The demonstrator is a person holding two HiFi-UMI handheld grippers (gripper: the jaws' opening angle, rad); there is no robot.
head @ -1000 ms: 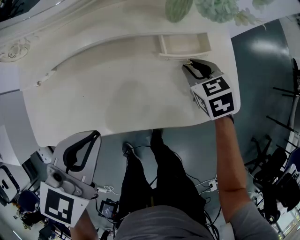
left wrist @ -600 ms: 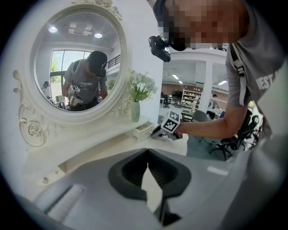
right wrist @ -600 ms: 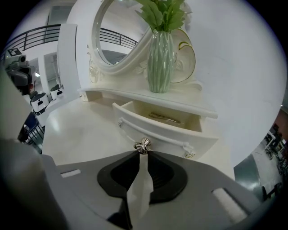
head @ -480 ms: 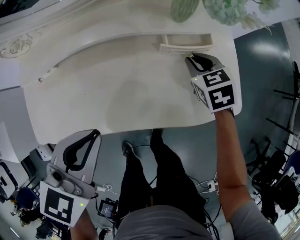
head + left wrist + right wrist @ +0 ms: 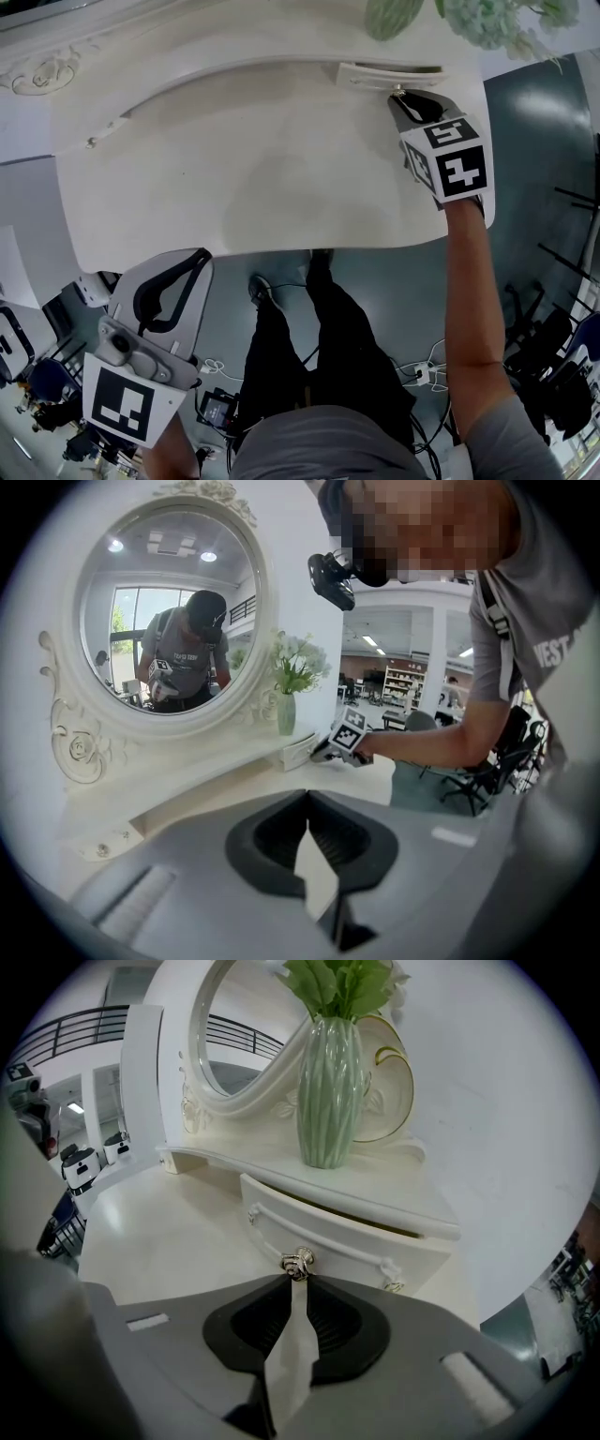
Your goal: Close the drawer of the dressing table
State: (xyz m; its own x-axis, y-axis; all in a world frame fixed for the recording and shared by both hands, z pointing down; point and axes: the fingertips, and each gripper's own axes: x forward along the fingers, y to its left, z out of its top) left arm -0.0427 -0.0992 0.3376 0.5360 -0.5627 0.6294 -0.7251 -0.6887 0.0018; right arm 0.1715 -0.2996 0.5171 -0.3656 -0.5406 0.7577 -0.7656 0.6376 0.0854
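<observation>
I've nudged the cream wooden drawer (image 5: 389, 77) almost home, right gripper (image 5: 295, 1283) just nipping its silver metal knob (image 5: 298, 1264); left gripper (image 5: 307, 819) idle, jaws together.

Head view: vase (image 5: 392, 15) and flowers (image 5: 497, 22) cut off at top edge. Inside of drawer (image 5: 389, 75) hidden. My right tongs (image 5: 296, 1282) just closing, tips at knob (image 5: 298, 1264); gripping or merely touching, can't tell. Right gripper view: mirror (image 5: 239, 1016) cropped at top.
</observation>
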